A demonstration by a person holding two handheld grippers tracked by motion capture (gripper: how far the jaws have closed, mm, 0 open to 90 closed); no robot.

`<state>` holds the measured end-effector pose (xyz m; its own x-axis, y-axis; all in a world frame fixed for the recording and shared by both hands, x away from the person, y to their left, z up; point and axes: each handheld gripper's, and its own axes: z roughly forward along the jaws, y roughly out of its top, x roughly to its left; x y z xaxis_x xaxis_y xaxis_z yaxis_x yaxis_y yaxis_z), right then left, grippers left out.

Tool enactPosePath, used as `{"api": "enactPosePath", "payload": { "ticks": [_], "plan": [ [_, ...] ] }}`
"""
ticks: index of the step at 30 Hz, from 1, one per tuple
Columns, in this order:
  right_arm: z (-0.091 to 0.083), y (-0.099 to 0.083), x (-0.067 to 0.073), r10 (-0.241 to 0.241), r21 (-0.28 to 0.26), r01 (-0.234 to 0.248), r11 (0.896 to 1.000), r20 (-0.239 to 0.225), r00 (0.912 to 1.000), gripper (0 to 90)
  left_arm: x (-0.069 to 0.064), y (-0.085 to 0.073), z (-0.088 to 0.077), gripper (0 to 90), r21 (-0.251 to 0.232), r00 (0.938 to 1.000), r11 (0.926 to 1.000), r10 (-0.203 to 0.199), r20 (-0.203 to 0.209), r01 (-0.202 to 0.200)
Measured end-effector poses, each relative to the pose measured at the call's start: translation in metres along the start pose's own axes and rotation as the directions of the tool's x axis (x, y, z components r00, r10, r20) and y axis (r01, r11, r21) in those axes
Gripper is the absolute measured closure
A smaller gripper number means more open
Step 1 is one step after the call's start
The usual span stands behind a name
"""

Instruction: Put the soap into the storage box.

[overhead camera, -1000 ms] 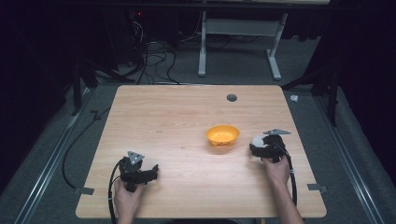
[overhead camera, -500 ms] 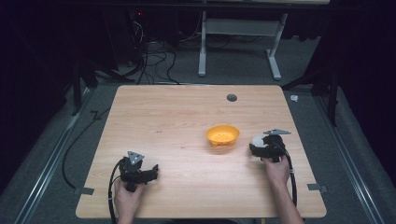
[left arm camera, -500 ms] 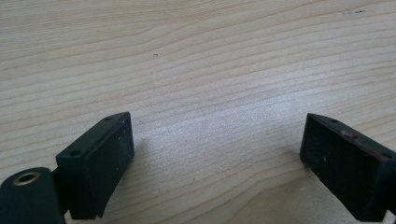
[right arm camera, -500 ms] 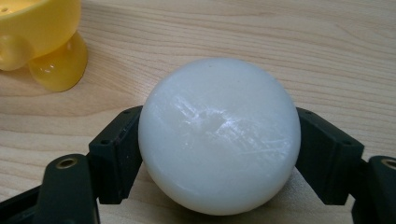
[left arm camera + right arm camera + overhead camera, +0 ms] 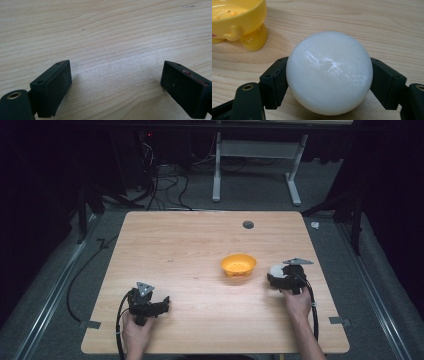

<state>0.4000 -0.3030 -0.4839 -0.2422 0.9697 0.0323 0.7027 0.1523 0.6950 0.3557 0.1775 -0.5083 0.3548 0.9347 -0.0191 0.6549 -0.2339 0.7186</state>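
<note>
Right gripper (image 5: 329, 82) clamps the white ball (image 5: 329, 72) between its 2 jaws; left gripper (image 5: 115, 82) gapes.

This looks like a lab or test room set up for recording — not a home. A pale wood-grain rectangular surface (image 5: 200, 250) stands alone on grey carpeted floor (image 5: 50, 290), lit from above while the surroundings fall into darkness. Toward 11 o'clock a tangle of black cables (image 5: 162, 185) lies on the floor beneath a small red indicator light (image 5: 148, 134). At 12 o'clock stand the white metal legs of another desk (image 5: 255, 170). Strips of grey tape (image 5: 90, 324) mark the floor at the surface's near corners.
</note>
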Motion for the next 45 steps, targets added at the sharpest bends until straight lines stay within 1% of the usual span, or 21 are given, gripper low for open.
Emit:
{"api": "enactPosePath", "payload": {
  "ticks": [7, 14, 16, 27, 37, 42, 45],
  "plan": [
    [-0.005, 0.001, 0.002, -0.007, -0.01, 0.006, 1.0, -0.012, 0.9999, 24.5, 0.0, 0.0, 0.0, 10.2, 0.0, 1.0, 1.0, 0.0, 0.0, 0.0],
    [-0.01, 0.002, 0.006, -0.01, -0.019, 0.009, 1.0, -0.031, 0.9995, 24.5, 0.0, 0.0, 0.0, 10.2, 0.0, 1.0, 1.0, 0.0, 0.0, 0.0],
    [-0.011, 0.002, 0.008, -0.019, -0.023, 0.018, 1.0, -0.037, 0.9991, 24.5, 0.0, 0.0, 0.0, 10.2, 0.0, 1.0, 1.0, 0.0, 0.0, 0.0],
    [-0.018, 0.003, 0.016, -0.034, -0.032, 0.032, 0.999, -0.064, 0.9974, 24.5, 0.0, 0.0, 0.0, 10.2, 0.0, 1.0, 1.0, 0.0, 0.0, 0.0],
    [-0.021, 0.005, 0.023, -0.057, -0.041, 0.054, 0.998, -0.078, 0.9954, 24.5, 0.0, 0.0, 0.0, 10.2, 0.0, 1.0, 1.0, 0.0, 0.0, 0.0],
    [-0.022, 0.006, 0.027, -0.059, -0.043, 0.055, 0.998, -0.088, 0.9943, 24.5, 0.0, 0.0, 0.0, 10.2, 0.0, 1.0, 1.0, 0.0, 0.0, 0.0],
    [-0.023, 0.007, 0.029, -0.07, -0.045, 0.066, 0.997, -0.088, 0.9936, 24.5, 0.0, 0.0, 0.0, 10.2, 0.0, 1.0, 1.0, 0.0, 0.0, 0.0]
  ]
}}
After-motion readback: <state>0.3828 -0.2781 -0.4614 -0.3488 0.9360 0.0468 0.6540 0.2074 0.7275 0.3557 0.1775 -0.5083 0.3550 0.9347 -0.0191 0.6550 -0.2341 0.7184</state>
